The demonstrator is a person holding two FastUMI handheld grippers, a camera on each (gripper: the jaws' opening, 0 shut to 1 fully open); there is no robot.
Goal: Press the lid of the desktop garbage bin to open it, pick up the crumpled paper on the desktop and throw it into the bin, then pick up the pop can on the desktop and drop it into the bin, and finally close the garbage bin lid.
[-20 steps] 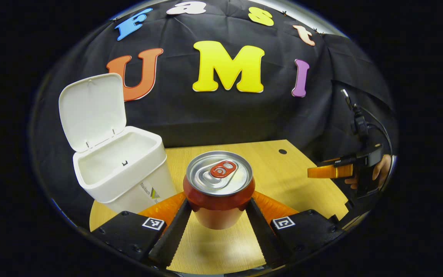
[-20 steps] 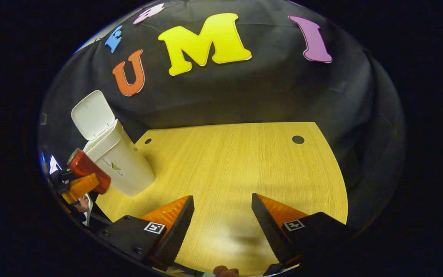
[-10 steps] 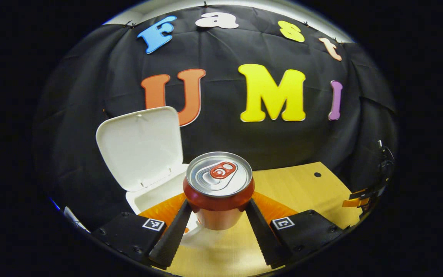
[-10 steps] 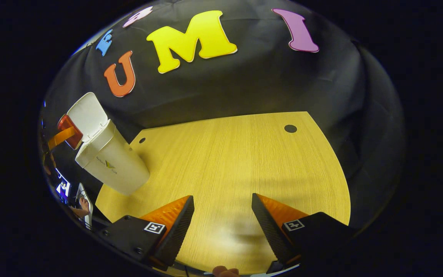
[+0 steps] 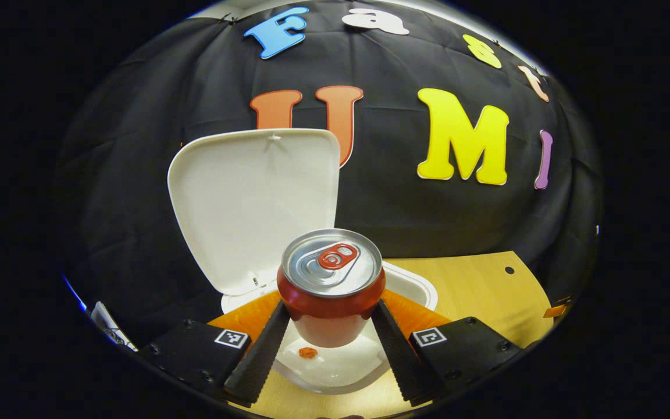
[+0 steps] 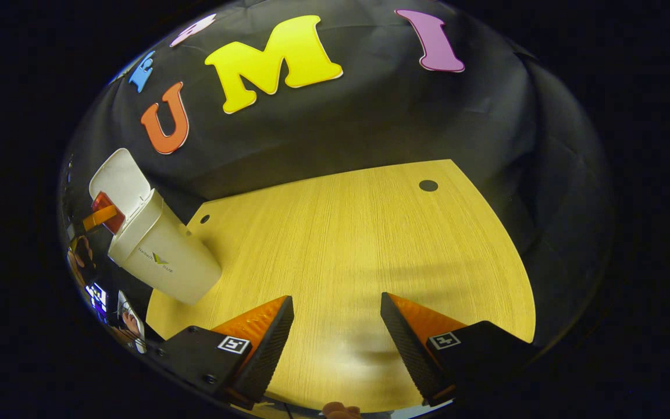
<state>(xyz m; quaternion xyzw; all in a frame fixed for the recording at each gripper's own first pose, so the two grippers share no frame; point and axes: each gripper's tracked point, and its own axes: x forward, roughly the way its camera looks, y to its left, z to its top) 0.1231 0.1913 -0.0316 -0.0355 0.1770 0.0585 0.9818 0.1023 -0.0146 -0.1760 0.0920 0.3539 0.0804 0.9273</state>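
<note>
Left gripper (image 5: pixel 330 326): your two fingers press on opposite sides of the pop can (image 5: pixel 331 285); the can stands upright between them, held above the open garbage bin (image 5: pixel 410 285).
Pop can: red body; silver top with a red pull tab facing your camera; in the right gripper view it shows as a red shape (image 6: pixel 107 210) at the bin's mouth, in front of the raised lid.
Garbage bin: white; its rim lies directly under the can; a small orange scrap (image 5: pixel 308 352) lies inside it; in the right gripper view the bin (image 6: pixel 163 259) stands at the left edge of the table (image 6: pixel 358 244).
Lid (image 5: pixel 253 203): swung up behind the can; near upright.
Right gripper (image 6: pixel 337 334): your fingers are spread apart with nothing between them; they hover over bare wooden table, well apart from the bin.
</note>
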